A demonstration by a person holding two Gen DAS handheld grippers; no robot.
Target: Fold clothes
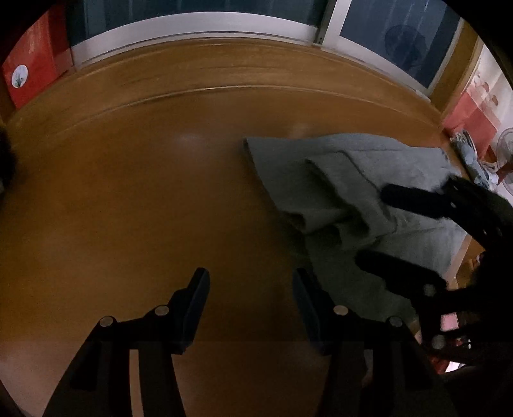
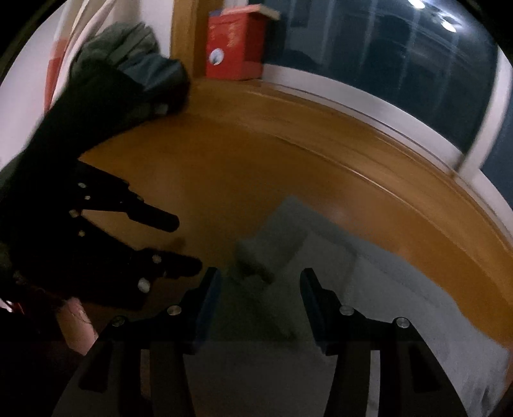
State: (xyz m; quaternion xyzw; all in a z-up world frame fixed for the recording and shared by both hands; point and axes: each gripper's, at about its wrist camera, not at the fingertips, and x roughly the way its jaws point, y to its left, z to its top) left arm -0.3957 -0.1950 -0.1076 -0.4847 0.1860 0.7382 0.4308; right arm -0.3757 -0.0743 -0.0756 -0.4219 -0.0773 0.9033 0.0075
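Observation:
A pale grey-blue garment (image 1: 346, 192) lies partly folded on the wooden table (image 1: 144, 192), right of centre in the left wrist view. My left gripper (image 1: 251, 288) is open above bare wood, just left of the cloth's near edge. My right gripper (image 1: 375, 224) shows there as two dark fingers spread over the cloth. In the right wrist view the garment (image 2: 288, 256) spreads under and ahead of my right gripper (image 2: 261, 285), which is open with nothing between its fingers. My left gripper (image 2: 182, 243) appears at the left, open over the wood.
A red box (image 1: 35, 67) stands at the table's far left corner by a white-framed dark window (image 1: 198, 25). A heap of dark clothes (image 2: 128, 61) lies at the far left in the right wrist view. A small fan (image 1: 505, 144) stands beyond the table's right end.

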